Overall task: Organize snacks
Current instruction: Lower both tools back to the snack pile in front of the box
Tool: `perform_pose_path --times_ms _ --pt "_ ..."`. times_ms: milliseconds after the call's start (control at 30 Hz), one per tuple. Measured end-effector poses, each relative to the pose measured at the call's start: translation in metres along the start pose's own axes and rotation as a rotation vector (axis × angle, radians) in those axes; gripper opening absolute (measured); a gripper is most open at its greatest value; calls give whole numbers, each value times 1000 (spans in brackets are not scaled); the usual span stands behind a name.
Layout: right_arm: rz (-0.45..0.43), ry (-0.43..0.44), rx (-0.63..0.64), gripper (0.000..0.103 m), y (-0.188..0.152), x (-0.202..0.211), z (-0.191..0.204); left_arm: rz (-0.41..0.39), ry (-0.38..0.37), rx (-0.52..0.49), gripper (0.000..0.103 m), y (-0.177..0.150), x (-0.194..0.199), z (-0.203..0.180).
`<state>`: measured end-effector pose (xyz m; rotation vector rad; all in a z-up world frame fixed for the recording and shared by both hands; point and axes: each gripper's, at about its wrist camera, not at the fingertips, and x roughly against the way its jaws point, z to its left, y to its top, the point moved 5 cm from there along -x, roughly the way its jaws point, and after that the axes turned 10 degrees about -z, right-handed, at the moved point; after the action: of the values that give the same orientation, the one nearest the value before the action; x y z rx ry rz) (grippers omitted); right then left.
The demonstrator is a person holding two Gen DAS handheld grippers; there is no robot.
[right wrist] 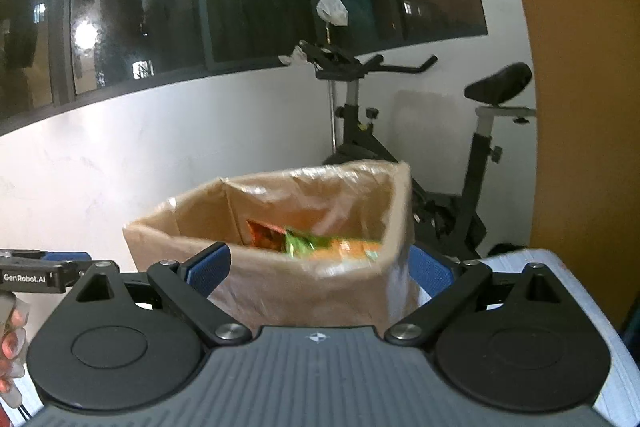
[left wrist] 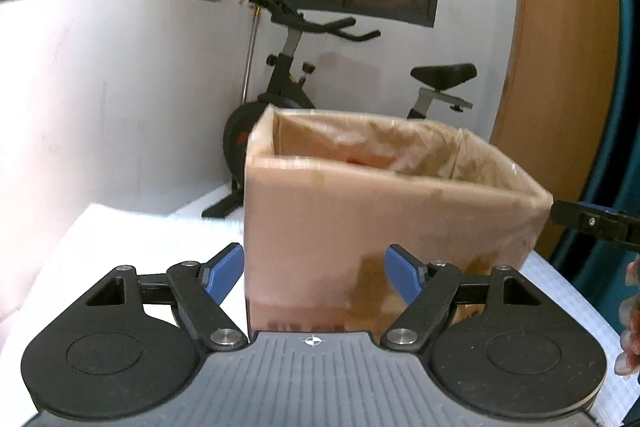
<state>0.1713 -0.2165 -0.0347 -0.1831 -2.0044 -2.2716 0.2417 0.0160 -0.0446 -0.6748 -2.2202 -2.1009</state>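
A black exercise bike (left wrist: 288, 99) stands beyond both tongs. The brown plastic-lined cardboard box (right wrist: 304, 267) sits ahead between the spread right tongs (right wrist: 320, 267); the left tongs (left wrist: 316, 275) are spread too, gripping nothing. Orange and green snack packets (right wrist: 312, 243) lie inside the box.

I read "GenRobot.AI" in white on the left gripper (right wrist: 28, 278), at my nine o'clock. I can read nothing else.

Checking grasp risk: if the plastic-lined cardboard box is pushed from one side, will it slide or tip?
The cardboard box looks tall and holds only a few snack packets, so probably light and likelier to slide. Its plastic liner seems loose and may slip under the pads.
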Motion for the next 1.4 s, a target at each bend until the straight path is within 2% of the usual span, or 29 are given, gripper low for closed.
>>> perform_pose_path --times_ms 267,400,600,733,967,1100,1200,1233,1400 --pt "96 -47 -11 96 -47 13 -24 61 41 88 78 -48 -2 -1" --pt "156 -71 1 96 -74 21 -37 104 57 96 78 -67 -3 -1" --pt "265 -89 84 96 -117 32 -49 156 68 108 77 -89 -4 1" --pt "365 -52 177 96 -144 34 -50 171 64 114 77 -93 -5 1" --pt "445 8 349 96 -163 18 -47 166 56 102 77 -96 -4 -3" --pt "475 31 314 94 -167 6 -51 173 61 103 77 -98 -5 -1" --pt "535 49 226 81 -174 -1 -52 177 65 107 77 -98 -5 0" --pt "545 31 195 80 -177 -2 -52 179 68 108 77 -99 -5 1" --pt "501 -18 58 69 -175 -2 -43 200 69 104 77 -105 -8 2"
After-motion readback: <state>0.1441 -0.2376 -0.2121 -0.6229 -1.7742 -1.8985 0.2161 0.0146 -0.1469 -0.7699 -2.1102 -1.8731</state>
